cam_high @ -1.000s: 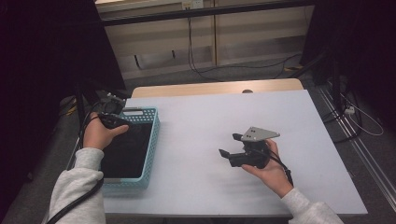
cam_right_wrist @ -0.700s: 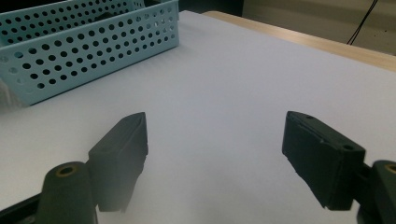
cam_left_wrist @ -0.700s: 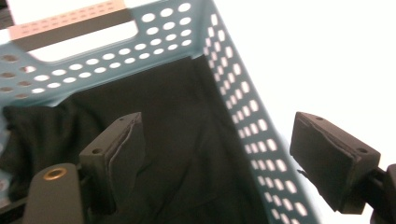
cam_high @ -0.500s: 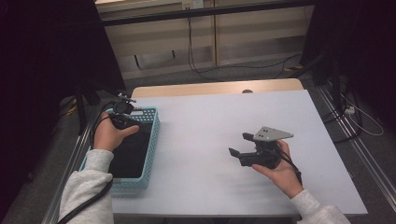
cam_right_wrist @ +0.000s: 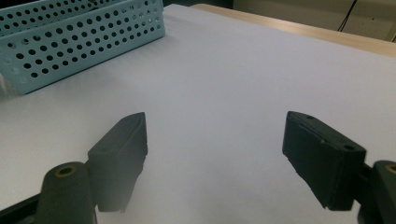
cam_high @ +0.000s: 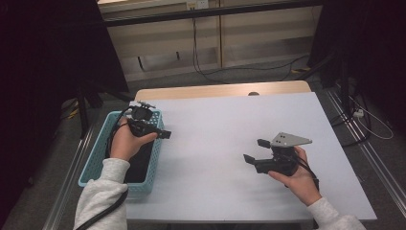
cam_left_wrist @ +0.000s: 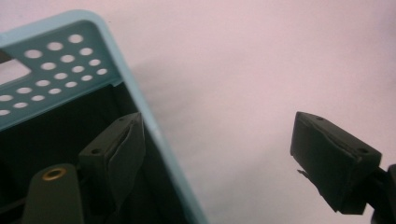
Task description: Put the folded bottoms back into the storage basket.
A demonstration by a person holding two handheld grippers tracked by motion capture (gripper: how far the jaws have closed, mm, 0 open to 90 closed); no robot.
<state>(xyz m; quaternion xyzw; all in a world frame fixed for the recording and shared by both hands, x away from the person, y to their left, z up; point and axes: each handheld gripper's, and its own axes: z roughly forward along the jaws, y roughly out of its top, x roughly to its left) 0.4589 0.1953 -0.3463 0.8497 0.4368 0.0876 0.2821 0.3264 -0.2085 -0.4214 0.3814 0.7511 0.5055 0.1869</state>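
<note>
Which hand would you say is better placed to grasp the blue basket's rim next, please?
Left, probably: the left gripper hangs open straddling the blue basket wall, while the right gripper, also open, sits over bare table farther off.

basket (cam_high: 100, 158) contents dark, near corner sleeve-hidden

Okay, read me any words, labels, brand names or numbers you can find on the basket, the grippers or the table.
None can be read.
Blue basket: perforated walls, no label.
Left gripper and right gripper: plain black jaws, no marking.
White table: blank.
</note>
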